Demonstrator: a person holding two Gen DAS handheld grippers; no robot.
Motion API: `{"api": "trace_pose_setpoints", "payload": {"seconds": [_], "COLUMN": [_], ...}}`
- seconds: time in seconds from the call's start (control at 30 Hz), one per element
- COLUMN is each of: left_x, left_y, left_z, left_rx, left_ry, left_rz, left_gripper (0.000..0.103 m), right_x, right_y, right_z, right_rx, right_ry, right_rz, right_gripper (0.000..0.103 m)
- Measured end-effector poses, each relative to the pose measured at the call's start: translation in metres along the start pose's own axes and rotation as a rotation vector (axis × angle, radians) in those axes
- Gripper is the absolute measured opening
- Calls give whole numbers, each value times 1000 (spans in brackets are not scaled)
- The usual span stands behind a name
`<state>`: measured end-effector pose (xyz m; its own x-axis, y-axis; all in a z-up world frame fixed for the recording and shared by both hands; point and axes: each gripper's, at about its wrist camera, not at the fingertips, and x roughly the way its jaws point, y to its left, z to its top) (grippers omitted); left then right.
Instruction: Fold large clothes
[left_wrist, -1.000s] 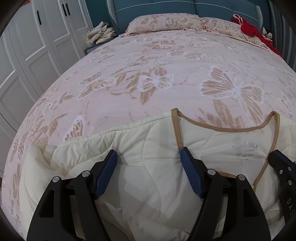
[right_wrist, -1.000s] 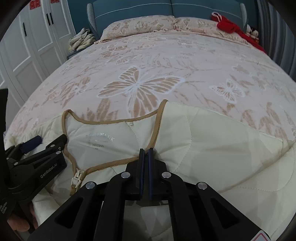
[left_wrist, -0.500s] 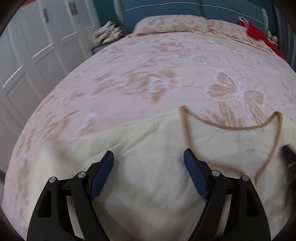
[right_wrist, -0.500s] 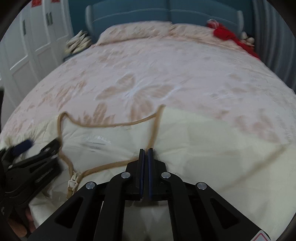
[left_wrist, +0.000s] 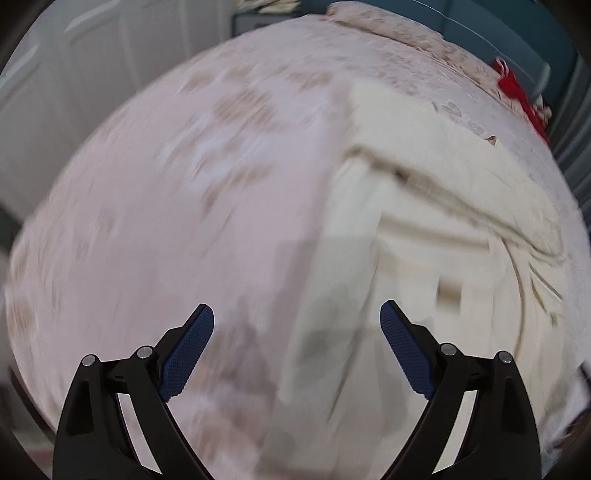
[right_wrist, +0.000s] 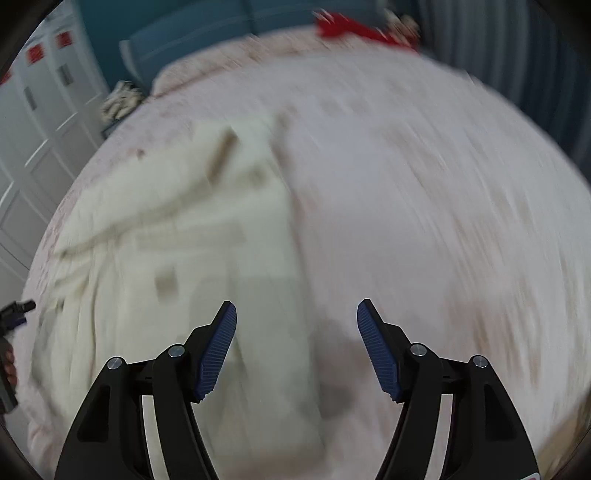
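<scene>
Both grippers, left (left_wrist: 297, 347) and right (right_wrist: 296, 347), spread empty; cream quilted garment (left_wrist: 424, 229) seemingly flat mid-bed; regrip hem corners squarely.

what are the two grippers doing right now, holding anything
left gripper: open, holding nothing, above the cream jacket.
right gripper: open, holding nothing.

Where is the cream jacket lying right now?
The cream jacket lies on the pink bedspread: right of centre in the left wrist view, left of centre in the right wrist view, beyond both open tongs.
</scene>
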<state>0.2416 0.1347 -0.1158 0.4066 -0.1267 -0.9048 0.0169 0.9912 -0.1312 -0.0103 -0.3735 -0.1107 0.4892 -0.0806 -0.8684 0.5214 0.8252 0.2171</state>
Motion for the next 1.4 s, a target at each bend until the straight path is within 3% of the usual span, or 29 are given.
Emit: {"api": "trace_pose_setpoints", "payload": {"seconds": [0.07,0.17,0.37,0.5,0.53,0.57,0.6,0.63,0.77,1.0,1.2,1.3,1.4], "left_x": [-6,-7,3,11,10,7,5,1,-25,-85,-142,-172,-193], "left_y": [17,19,0,-12,-14,-16,-17,-19,-26,-18,7,20,33], "left_z": [-25,-45,-58,-61,-61,-61,-62,-62,-65,-89,-156,-195,-225], "left_rx": [-61,-75,-57,-57,-52,-49,-48,-40,36,121,213,237,226], "left_ry": [23,43,51,74,70,72,75,76,36,15,83,140,191], "left_rz": [-16,-33,-74,-93,-90,-108,-113,-115,-91,-106,-89,-77,-60], "left_gripper": [89,89,88,66,61,46,33,27,8,6,6,6,6], "right_x": [-6,-5,15,27,28,28,29,28,8,-46,-99,-132,-159], "right_y": [-16,-21,-7,1,3,6,8,12,24,28,22,11,0], "right_z": [-27,-48,-45,-43,-42,-41,-41,-40,-38,-56,-127,-167,-192], "right_rx": [64,90,92,128,133,138,139,135,71,-103,-358,-414,-422], "right_ry": [21,17,28,28,24,29,37,50,20,34,198,311,362], "right_rz": [28,61,110,125,131,151,159,167,154,120,44,45,49], "right_gripper": [67,67,67,68,63,43,31,13,5,4,4,4,4]}}
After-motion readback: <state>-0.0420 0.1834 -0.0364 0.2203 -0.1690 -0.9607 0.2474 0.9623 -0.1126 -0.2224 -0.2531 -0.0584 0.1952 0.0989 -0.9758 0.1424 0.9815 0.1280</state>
